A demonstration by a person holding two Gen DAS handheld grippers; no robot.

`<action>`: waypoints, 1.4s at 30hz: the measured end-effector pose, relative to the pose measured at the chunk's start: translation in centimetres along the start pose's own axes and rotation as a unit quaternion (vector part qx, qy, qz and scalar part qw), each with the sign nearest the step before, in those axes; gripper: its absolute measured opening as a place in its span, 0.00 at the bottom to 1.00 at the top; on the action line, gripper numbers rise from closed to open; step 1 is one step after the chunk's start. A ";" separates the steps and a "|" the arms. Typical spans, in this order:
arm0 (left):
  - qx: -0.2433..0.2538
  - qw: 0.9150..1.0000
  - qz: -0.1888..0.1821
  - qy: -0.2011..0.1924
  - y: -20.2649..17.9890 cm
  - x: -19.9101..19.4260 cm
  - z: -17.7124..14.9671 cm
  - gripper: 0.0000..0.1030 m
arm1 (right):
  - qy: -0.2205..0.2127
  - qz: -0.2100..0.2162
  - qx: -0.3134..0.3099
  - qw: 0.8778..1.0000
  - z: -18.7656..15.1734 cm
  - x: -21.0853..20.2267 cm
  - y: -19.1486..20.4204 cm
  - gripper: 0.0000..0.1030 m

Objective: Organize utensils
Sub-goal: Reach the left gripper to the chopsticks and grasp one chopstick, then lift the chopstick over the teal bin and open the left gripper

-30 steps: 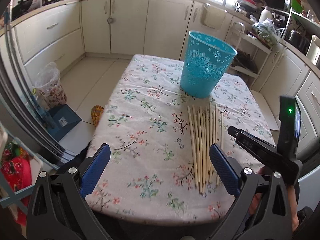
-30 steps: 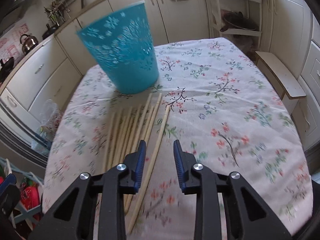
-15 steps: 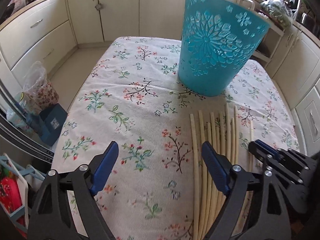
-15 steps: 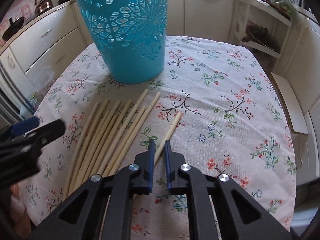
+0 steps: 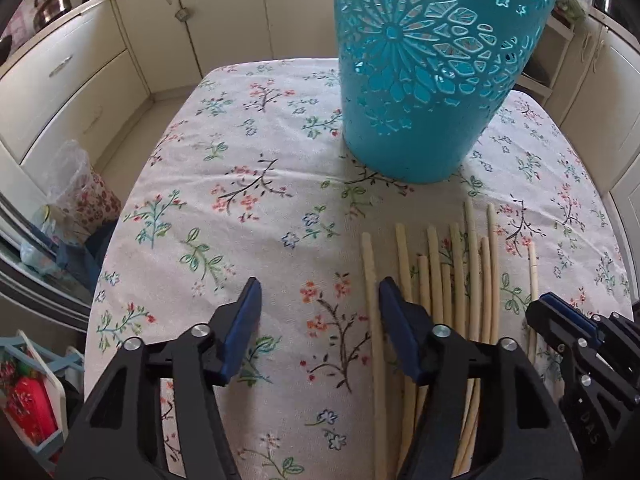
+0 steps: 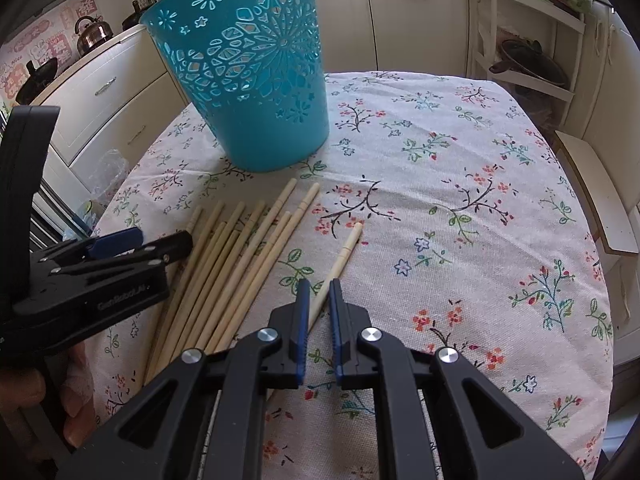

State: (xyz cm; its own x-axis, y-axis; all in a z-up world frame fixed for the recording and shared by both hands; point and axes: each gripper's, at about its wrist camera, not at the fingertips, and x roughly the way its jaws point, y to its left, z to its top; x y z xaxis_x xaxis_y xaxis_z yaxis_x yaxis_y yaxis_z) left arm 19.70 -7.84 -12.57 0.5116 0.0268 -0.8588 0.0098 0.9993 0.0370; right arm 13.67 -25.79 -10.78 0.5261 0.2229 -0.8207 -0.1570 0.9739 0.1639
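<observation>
Several pale wooden chopsticks (image 5: 452, 276) lie side by side on the floral tablecloth, also in the right wrist view (image 6: 236, 256). A teal perforated basket (image 5: 428, 68) stands upright behind them; it also shows in the right wrist view (image 6: 252, 64). One chopstick (image 6: 340, 260) lies apart to the right of the bundle. My right gripper (image 6: 319, 292) is shut on its near end. My left gripper (image 5: 318, 300) is open, low over the cloth at the bundle's left edge, its right finger (image 5: 396, 320) beside the leftmost chopstick.
The table (image 5: 240, 184) with the floral cloth drops off at its left edge to the floor, where bags (image 5: 80, 196) stand. Cream kitchen cabinets (image 6: 420, 12) ring the room. A white shelf rack (image 6: 528, 36) and a bench (image 6: 592, 192) stand to the right.
My left gripper moved forward and lower, toward the bundle's left edge. My right gripper narrowed from open to shut around the single chopstick's end.
</observation>
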 end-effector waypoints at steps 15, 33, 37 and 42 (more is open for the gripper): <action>-0.045 0.976 -0.189 -0.098 5.3 -9.6 3.4 0.05 | -0.021 0.081 0.073 0.994 -0.8 0.1 -2.4 0.11; -0.102 0.912 -0.173 -0.356 0.0 -14.2 20.0 0.05 | -0.026 0.085 0.076 0.993 -0.8 0.1 -2.5 0.11; -0.097 0.924 -0.163 -0.331 0.1 -11.2 19.1 0.05 | -0.026 0.088 0.078 0.993 -0.9 0.1 -2.5 0.11; -0.093 0.932 -0.156 -0.315 0.9 -10.3 17.3 0.05 | -0.026 0.088 0.078 0.993 -0.9 0.1 -2.6 0.11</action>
State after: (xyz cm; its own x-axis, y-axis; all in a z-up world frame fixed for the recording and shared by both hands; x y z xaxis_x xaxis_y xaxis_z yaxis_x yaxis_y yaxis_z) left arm 29.35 -7.74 5.13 0.9123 -0.2278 -0.3402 0.1228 0.9449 -0.3035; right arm 13.35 -28.30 -11.78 0.5446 0.3882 -0.7435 -0.1217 0.9137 0.3878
